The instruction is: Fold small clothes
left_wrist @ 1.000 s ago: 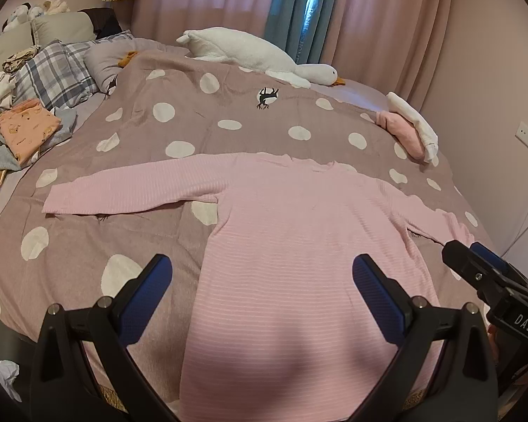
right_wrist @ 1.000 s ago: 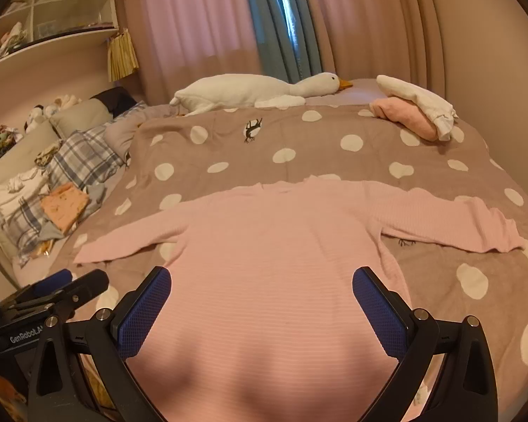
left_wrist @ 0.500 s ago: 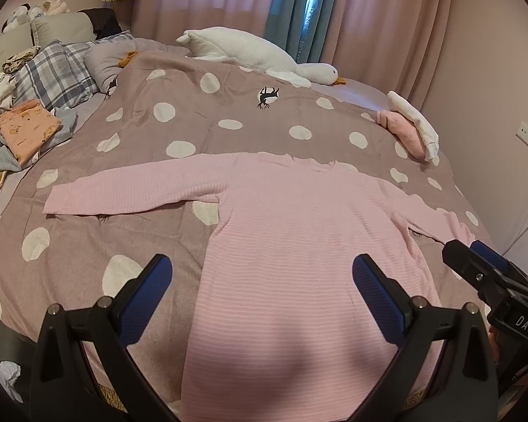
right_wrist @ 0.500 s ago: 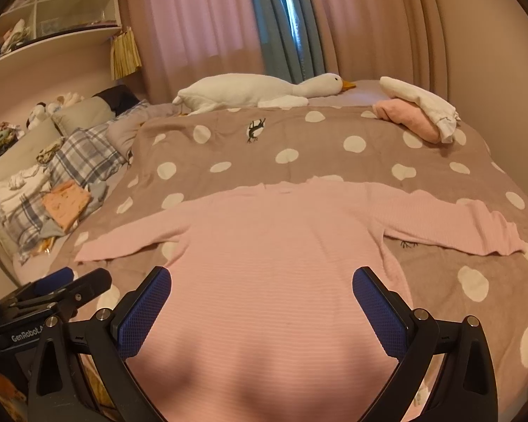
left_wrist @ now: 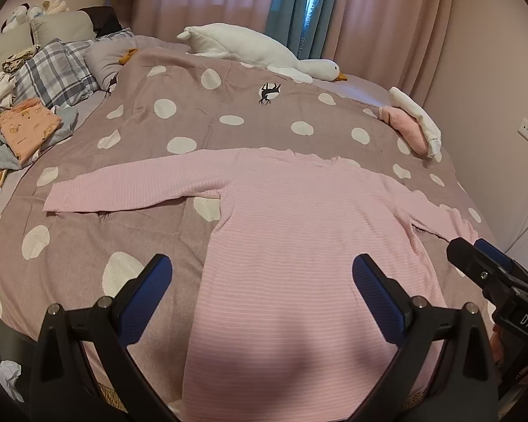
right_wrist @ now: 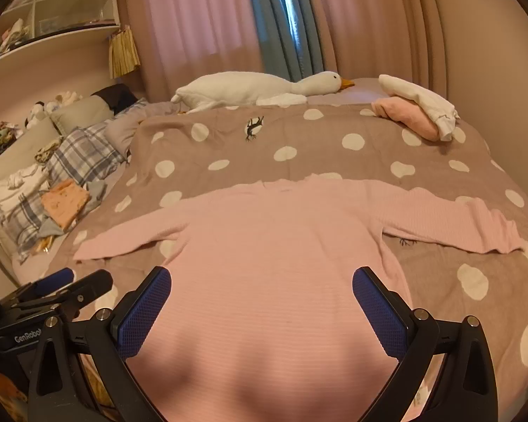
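One pink striped shirt (left_wrist: 299,246) lies flat, both sleeves spread wide.

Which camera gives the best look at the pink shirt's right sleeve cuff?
The right wrist view: the right sleeve cuff lies flat on the polka-dot blanket, fully visible. In the left wrist view that cuff is squeezed toward the edge, partly behind the right gripper.

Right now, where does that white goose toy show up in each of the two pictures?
Left wrist view: white goose toy at top centre, head pointing right.
Right wrist view: goose toy above centre, head pointing right.
Shared landmark: the teal curtain behind it.
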Tool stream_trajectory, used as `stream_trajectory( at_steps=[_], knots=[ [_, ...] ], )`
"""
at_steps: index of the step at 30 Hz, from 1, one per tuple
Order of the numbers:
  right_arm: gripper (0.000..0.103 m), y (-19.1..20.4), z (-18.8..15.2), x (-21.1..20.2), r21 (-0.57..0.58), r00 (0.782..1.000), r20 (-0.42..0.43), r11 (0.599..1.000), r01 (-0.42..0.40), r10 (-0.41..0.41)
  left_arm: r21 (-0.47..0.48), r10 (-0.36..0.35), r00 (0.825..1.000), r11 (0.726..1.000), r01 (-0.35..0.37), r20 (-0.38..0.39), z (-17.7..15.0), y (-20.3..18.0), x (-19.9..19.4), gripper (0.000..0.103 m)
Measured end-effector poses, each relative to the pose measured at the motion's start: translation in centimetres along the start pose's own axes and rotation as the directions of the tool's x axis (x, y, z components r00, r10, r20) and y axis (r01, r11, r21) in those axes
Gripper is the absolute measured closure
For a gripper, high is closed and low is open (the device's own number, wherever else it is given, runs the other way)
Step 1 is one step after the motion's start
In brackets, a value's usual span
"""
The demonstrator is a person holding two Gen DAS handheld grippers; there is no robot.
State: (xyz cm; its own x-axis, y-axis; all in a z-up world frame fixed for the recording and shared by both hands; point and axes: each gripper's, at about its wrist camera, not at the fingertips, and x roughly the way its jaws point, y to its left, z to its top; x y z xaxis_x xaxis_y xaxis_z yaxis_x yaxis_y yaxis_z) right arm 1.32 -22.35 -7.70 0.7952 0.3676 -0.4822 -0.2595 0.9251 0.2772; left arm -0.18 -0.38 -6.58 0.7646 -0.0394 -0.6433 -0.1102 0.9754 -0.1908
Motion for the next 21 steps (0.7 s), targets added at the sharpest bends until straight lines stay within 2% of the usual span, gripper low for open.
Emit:
stream_trajectory(
  at_steps=[21],
  knots=[
    [0.001, 0.14, -0.4, 0.68, -0.011, 1.0, -0.022, 1.0, 0.007, -0.007, -0.023, -0.022, 1.0, 0.999, 0.021, -0.018, -0.33, 0.66, 0.58, 0.001]
  ],
)
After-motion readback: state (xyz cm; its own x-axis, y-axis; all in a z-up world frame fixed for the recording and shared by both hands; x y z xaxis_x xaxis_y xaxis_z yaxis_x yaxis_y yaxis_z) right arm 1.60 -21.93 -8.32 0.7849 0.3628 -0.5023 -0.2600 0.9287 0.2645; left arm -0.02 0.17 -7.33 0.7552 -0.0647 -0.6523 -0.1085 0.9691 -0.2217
